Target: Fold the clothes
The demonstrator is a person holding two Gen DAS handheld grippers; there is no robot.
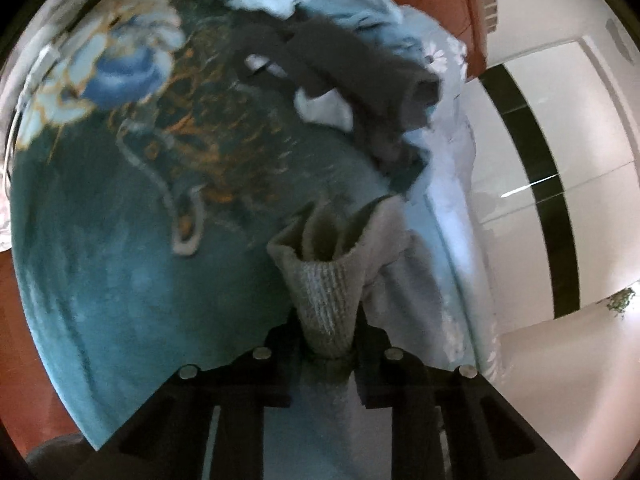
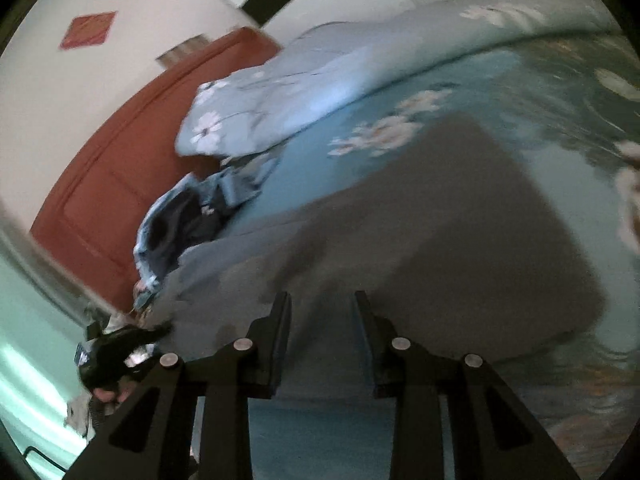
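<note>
Teal bedding with white flowers and gold tracery fills both views: we count one bedspread [image 1: 120, 280] stretched across the bed, one reddish-brown headboard [image 2: 108, 172] behind it, and white wall panels split by one dark stripe [image 1: 532, 148].

Our left gripper [image 1: 328, 344] is clenched on a grey ribbed cuff [image 1: 326, 296], the knit bunched into folds just past the fingertips. That cuff seems to belong to the grey garment [image 2: 420, 240], though blur makes the join hard to follow. In the right wrist view that garment lies spread flat on the bedspread as one broad panel, directly ahead of our right gripper [image 2: 322, 300]. Those jaws stand apart with nothing between them, hovering over the near edge of the cloth.

Further up the bed we count one pale blue floral quilt [image 2: 280, 92] heaped near the headboard, and beside it one crumpled pile of clothes [image 2: 188, 220], light blue mixed with dark fabric. From the left wrist view, one dark grey piece [image 1: 340, 64] drapes over that heap.

At the lower left of the right view we catch the other gripper's black body with fingers [image 2: 108, 394] wrapped around it.
</note>
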